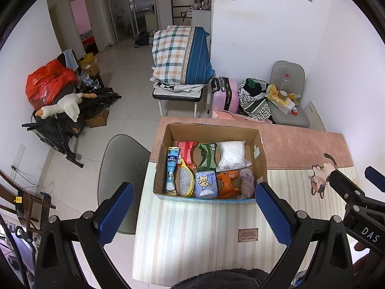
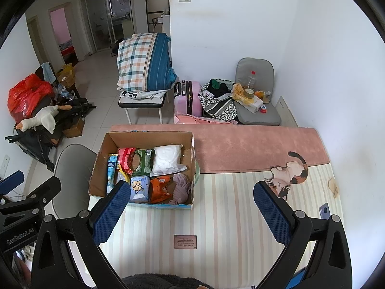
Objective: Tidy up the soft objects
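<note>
Left wrist view: the left gripper (image 1: 195,213) is held above the striped table mat (image 1: 197,236), its blue-padded fingers (image 1: 115,213) spread wide apart with nothing between them. A cardboard box (image 1: 261,159) is seen on the mat straight ahead, its flaps open. Packed inside in two rows: a blue tube (image 1: 171,172), a red packet (image 1: 187,153), a green packet (image 1: 206,157) and a white bag (image 1: 231,155) toward the back; a yellow-edged pouch (image 1: 186,180), a blue tissue pack (image 1: 205,184), an orange packet (image 1: 227,184) and a mauve cloth (image 1: 247,184) along the near wall. The right gripper (image 1: 356,197) is partly visible at the right edge, well apart from the box. A grey chair (image 1: 122,166) stands beside the table on the left.

Right wrist view: the right gripper (image 2: 192,213) is likewise held over the mat (image 2: 216,216), fingers (image 2: 272,213) wide apart and empty. The box (image 2: 98,168) lies ahead and to the left, the same items inside; the mauve cloth (image 2: 181,187) sits in the near right corner. A phone (image 2: 324,210) rests near the mat's right edge. The left gripper (image 2: 24,192) shows at the left border.
</note>
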The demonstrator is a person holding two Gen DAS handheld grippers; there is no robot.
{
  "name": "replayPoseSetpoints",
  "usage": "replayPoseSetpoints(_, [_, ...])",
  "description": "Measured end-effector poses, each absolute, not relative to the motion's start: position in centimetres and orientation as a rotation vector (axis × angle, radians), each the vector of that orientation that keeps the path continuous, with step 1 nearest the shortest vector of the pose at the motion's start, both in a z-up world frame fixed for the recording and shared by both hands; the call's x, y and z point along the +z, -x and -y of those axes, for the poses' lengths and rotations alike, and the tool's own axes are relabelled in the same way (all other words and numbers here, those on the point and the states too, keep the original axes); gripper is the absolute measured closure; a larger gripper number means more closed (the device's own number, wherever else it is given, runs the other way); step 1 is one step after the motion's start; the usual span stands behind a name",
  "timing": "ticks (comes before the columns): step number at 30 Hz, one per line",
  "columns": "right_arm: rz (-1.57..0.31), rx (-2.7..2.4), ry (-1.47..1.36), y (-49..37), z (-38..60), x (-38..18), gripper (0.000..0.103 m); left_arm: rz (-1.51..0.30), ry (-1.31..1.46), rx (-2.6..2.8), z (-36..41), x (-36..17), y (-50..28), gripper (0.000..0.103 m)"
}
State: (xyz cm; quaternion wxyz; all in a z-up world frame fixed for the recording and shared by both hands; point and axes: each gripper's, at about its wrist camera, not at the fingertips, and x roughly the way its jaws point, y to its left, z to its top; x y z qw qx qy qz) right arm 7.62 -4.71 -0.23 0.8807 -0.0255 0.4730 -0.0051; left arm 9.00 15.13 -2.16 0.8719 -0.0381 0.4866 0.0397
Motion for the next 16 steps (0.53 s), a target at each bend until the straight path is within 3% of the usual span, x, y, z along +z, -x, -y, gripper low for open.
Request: replayPoseSetpoints(16, [-0.983,-0.019,0.042,-7.39,4.5,-0.03,0.0,-0.993,0.075,0.089,-15.73,-2.73,-8.75,0.0])
